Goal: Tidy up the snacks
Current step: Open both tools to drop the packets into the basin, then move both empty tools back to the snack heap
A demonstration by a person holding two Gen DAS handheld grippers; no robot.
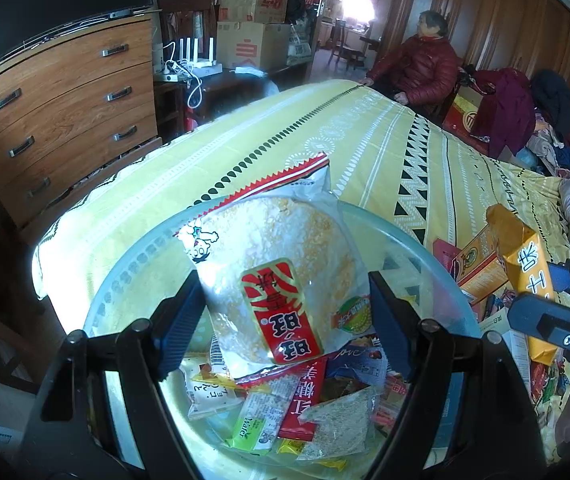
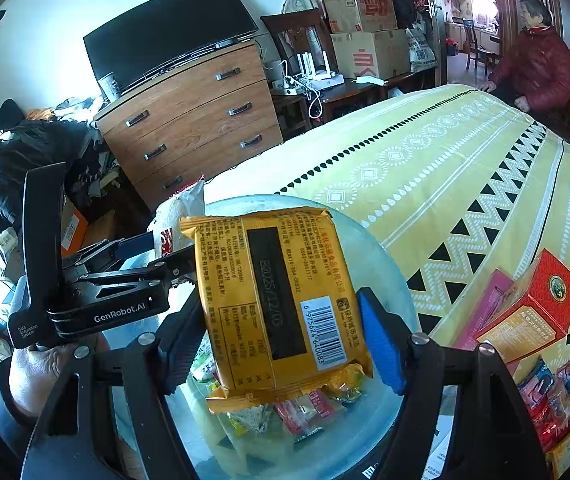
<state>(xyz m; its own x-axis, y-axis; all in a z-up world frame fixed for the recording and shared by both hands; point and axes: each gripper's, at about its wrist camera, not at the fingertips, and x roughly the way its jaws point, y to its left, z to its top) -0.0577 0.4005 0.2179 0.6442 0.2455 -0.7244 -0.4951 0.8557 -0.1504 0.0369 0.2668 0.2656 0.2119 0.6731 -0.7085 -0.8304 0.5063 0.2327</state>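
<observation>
Snacks | your left gripper [image 1: 285, 320] clamps rice cracker pack [image 1: 281, 280], right gripper [image 2: 281, 340] clamps orange packet [image 2: 281, 300] | both poised above bowl [image 1: 425, 248] for dropping in

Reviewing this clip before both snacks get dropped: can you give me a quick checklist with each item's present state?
1. Left tongs hold the white rice cracker pack: ok, the pack sits squeezed between both pads.
2. Right tongs hold the orange packet: ok, both pads are against its sides.
3. Both packs are above the clear bowl: ok, its rim rings each of them in either view.
4. Room left in the bowl: ok, small snacks cover only the bottom.
5. The two tongs are clear of each other: ok, the orange packet hangs well to the side of the cracker pack.
6. Loose snacks left on the bedspread: not ok, a red box and wrappers remain.
</observation>
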